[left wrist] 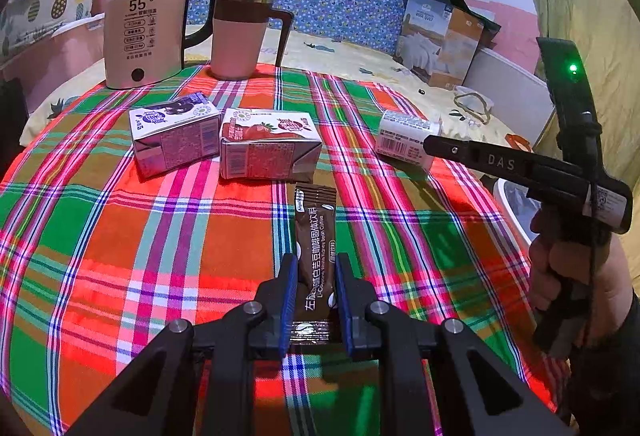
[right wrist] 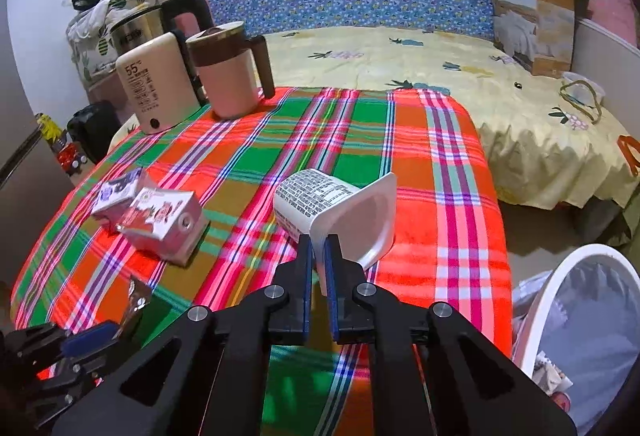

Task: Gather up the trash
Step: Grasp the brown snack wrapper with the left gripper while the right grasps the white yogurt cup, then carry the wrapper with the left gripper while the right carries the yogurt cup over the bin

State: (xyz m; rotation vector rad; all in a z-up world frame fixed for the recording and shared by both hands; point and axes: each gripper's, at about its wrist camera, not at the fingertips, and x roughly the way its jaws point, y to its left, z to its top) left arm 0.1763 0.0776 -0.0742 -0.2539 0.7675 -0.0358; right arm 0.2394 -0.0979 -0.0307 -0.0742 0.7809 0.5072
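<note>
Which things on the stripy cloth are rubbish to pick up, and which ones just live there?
Rubbish: brown coffee sachet in the left gripper; white yogurt cup in the right gripper; blueberry milk carton; strawberry milk carton. It likely goes in the white bin.

Just there: kettle; pink mug; quilt package.

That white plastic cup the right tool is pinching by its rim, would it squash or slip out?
The yogurt cup looks thin-walled and empty, so probably very light. The right tool grips only its rim edge, so the cup may flex or pivot there. Its smooth plastic could slip if swung fast toward the bin.
</note>
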